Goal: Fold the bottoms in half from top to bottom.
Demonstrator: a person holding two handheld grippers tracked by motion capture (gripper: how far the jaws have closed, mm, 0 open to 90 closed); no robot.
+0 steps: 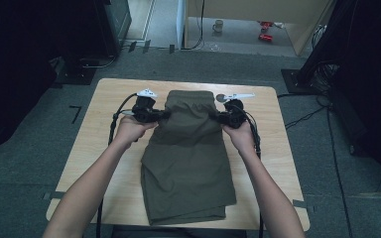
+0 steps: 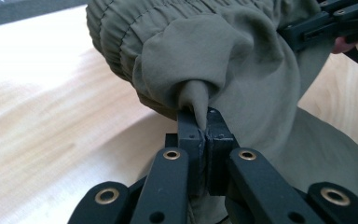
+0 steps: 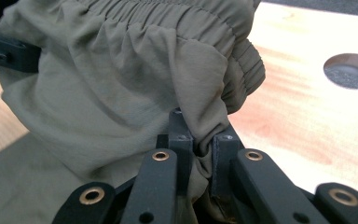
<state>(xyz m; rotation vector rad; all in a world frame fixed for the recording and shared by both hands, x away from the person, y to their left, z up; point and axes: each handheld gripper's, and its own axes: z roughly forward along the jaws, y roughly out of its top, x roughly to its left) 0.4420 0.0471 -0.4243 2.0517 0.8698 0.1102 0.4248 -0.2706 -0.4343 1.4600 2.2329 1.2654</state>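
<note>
Nearby, table hole [image 3: 349, 70] beside shorts [image 1: 188, 148]

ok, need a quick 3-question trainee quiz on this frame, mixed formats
1. True or false: both grippers are shut on the olive shorts.
2. Which end of the garment is lifted off the wooden table: A) the elastic waistband, B) the leg hems?
3. Fill in: near the right gripper, the tabletop has a round ____.

Key:
1. True: left gripper and right gripper each pinch fabric.
2. A
3. hole
</note>
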